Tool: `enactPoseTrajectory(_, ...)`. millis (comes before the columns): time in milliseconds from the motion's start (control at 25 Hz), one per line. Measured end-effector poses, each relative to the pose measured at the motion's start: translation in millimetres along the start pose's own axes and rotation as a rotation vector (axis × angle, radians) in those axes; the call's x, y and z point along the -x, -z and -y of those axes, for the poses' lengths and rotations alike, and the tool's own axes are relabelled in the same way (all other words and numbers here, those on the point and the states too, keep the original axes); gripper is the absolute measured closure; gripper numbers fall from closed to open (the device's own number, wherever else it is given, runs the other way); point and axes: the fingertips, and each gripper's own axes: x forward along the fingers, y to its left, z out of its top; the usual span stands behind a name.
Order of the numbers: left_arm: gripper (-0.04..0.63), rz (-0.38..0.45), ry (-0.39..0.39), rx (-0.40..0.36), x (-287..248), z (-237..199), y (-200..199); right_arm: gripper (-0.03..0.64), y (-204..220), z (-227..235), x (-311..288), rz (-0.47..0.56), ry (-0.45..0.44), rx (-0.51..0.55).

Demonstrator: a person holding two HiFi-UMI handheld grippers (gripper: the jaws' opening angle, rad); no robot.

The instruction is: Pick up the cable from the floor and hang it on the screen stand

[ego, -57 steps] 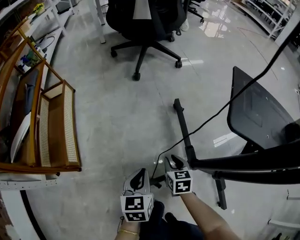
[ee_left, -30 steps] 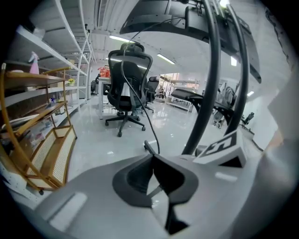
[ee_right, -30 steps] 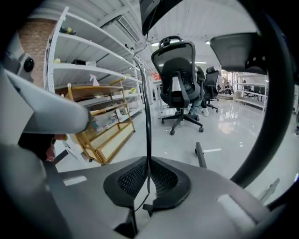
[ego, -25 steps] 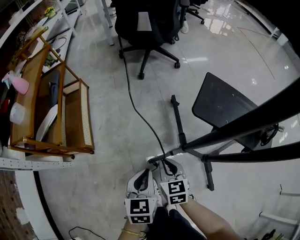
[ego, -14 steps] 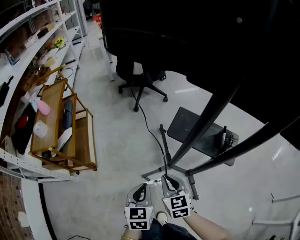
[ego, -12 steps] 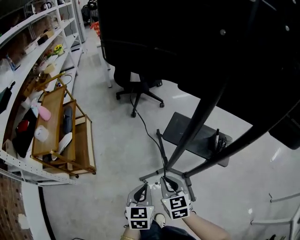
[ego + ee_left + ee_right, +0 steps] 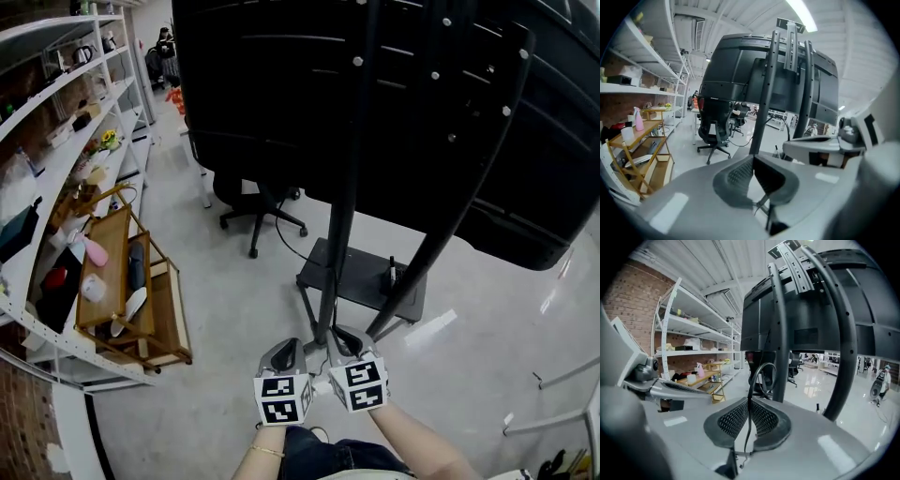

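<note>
Cable (image 7: 756,372) now off floor, in right hand-held gripper (image 7: 750,403) beside screen stand (image 7: 348,187)

Open-plan office that doubles as a lab or test floor

White shelves (image 7: 58,84) stocked with bottles and small goods line a brick wall (image 7: 633,291) on the left of the frame. A black swivel chair (image 7: 246,195) sits on the glossy grey floor (image 7: 234,309) at upper centre. A wooden rack (image 7: 131,300) stands at lower left, a tall screen stand (image 7: 342,234) fills the middle, and a strip light (image 7: 804,14) runs overhead.
</note>
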Motion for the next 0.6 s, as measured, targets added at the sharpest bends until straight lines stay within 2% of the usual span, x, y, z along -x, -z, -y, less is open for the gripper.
enactPoseTrajectory(240, 0.588, 0.067, 0.127, -0.016, -3.5, 72.3, -70.5, 0.598, -51.1, 66.3, 50.9, 0.036, 0.066, 0.08)
enactPoseTrajectory(440, 0.588, 0.062, 0.218, -0.058, -17.3, 130.4, -141.9, 0.598, -132.0, 120.5, 93.1, 0.109, 0.141, 0.112)
enactPoseTrajectory(600, 0.588, 0.106, 0.282, -0.106, -20.5, 170.3, -209.3, 0.598, -195.7, 151.3, 126.6, 0.183, 0.21, 0.136)
